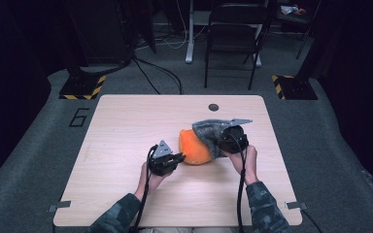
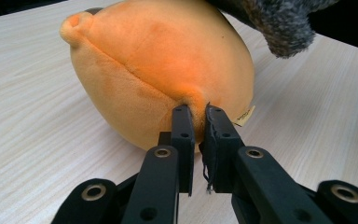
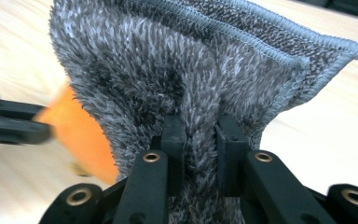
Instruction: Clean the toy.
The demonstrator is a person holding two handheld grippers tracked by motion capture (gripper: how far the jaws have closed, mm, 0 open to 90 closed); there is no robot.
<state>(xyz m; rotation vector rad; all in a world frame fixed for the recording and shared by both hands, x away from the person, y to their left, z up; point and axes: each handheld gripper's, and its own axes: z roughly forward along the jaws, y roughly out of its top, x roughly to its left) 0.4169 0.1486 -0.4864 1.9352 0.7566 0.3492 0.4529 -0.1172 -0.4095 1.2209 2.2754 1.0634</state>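
With the left gripper (image 2: 198,112) pinching the orange plush (image 2: 158,65), the right gripper (image 3: 200,126), clamped on the grey cloth (image 3: 177,60), needed a gentle pull.

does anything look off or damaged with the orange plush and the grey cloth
Nothing looks damaged or spilled. The round orange plush toy lies on the pale wooden table, its fabric pinched by the left gripper. The fluffy grey cloth is bunched up in the right gripper, partly draped over the toy.
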